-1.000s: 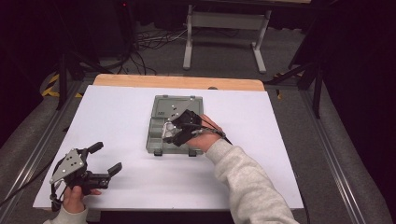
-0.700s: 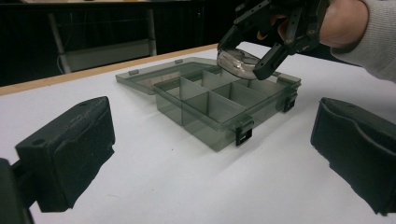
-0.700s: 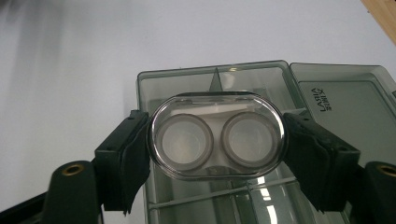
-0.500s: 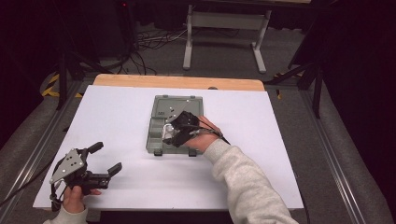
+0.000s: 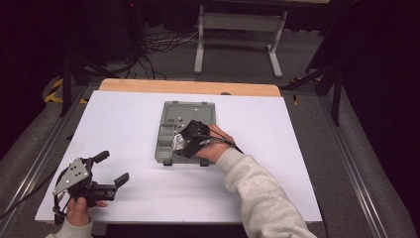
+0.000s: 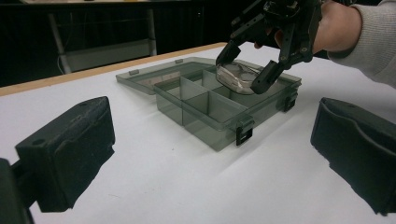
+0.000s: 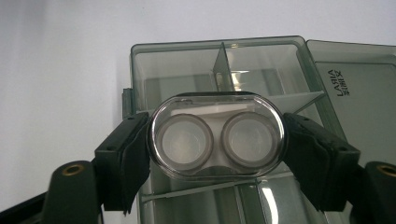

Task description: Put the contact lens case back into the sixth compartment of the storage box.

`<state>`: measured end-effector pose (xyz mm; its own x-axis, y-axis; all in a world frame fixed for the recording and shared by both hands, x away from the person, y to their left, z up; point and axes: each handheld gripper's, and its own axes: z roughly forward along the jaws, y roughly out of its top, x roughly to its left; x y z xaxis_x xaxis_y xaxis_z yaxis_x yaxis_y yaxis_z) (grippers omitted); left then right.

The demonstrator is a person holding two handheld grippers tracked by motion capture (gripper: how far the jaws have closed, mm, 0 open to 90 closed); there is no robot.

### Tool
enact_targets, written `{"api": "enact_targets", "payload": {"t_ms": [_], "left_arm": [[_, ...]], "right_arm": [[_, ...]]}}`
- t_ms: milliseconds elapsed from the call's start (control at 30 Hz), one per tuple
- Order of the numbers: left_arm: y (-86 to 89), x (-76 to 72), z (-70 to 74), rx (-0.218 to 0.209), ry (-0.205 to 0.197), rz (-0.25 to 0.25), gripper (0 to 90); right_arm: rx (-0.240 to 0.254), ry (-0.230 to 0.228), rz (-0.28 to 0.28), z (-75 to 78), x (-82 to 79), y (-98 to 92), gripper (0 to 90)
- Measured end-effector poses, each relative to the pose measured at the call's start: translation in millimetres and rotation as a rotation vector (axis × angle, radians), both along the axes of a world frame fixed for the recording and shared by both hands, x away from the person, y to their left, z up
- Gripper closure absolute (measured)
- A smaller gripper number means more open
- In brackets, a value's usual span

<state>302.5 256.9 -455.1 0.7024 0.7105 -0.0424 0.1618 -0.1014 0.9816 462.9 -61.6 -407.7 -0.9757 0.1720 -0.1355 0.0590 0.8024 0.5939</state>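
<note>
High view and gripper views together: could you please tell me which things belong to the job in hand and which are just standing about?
In the job:
- clear oval case with two round wells, clamped in the right gripper
- open grey compartment box, over which it hangs

Standing by:
- left gripper, open, apart from the box
- white table sheet
- cables and metal stand on the floor behind
</note>
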Motion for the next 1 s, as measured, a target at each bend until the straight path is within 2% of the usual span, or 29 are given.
{"api": "enact_targets", "payload": {"t_ms": [700,800,867,1000], "left_arm": [[-0.3,0.2,-0.5,-0.003,0.006,-0.003,0.4],[-0.3,0.3,-0.5,-0.003,0.005,-0.003,0.4],[-0.3,0.2,-0.4,-0.002,0.005,-0.004,0.4],[0.0,0.4,-0.5,-0.002,0.006,-0.004,0.4]], "right_arm": [[-0.040,-0.004,0.016,-5.3,-2.0,3.4,26.2],[-0.040,-0.004,0.020,-5.5,-1.8,3.4,25.6],[-0.017,0.011,0.029,-4.8,-1.2,2.8,21.1],[-0.005,0.013,0.023,-3.5,-0.9,1.6,20.0]]}}
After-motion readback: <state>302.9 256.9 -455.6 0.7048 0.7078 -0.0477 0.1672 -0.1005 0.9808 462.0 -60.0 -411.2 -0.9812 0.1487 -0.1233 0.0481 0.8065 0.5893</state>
